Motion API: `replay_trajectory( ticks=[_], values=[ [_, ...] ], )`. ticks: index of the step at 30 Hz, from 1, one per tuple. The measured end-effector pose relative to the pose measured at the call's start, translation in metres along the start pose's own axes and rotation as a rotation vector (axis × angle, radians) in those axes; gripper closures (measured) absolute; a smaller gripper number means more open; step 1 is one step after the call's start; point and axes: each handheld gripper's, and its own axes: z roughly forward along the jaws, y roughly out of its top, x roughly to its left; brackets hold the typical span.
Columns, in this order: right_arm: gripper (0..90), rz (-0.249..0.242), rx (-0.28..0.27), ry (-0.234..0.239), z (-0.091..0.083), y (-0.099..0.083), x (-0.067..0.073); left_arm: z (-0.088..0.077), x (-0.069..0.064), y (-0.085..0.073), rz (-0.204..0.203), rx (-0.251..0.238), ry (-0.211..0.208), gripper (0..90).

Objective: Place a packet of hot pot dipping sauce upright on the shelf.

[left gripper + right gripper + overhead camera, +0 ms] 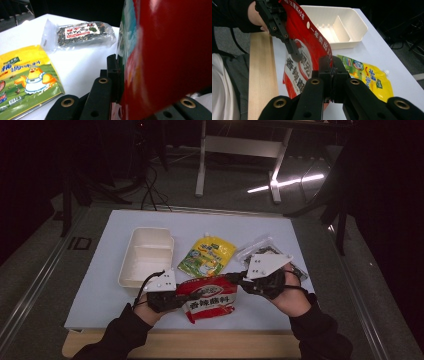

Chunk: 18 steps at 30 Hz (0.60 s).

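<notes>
The white table (100, 285) is the biggest thing here, with a strip of bare wood along the person's edge. On its left part stands a cream tray (145, 256) with a divider inside, and it looks empty. Just to the right of it lies a yellow spouted pouch (206, 256), flat on the table, and further right a clear bag of dark dried food (260, 251) lies partly behind the right hand. The red seasoning packet (210, 299) is near the front edge, in the middle, lifted off the table and held between the two tools. The left gripper (176, 301) is clamped on its left side, and the right gripper (235, 279) is pinched tight on its upper right edge; in the right gripper view the jaws are closed on the red film. I judge the packet to be light and soft: a thin glossy film that bends and wrinkles easily and may slide out of smooth pads. The flat sealed margins seem the best place to grip, because the filled middle is bulging and will shift. If the aim is to tear it open, the two grips should stay close together at the top seam, and the pull should be steady so the contents do not spill.
</notes>
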Motion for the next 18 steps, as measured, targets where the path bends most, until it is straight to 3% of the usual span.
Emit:
replay_trajectory(
  ticks=[4,8,18],
  values=[
    [86.7,0.021,-0.034,0.026,-0.003,0.000,-0.002,-0.004,-0.002,0.003,0.002,-0.004,-0.001,90.0],
    [78.8,0.047,-0.051,0.055,-0.001,-0.004,-0.004,-0.007,-0.003,0.006,0.003,-0.005,0.001,90.0],
    [65.1,0.069,-0.042,0.121,0.010,-0.016,-0.004,-0.010,-0.007,0.012,0.006,-0.015,-0.027,90.0]
  ],
)
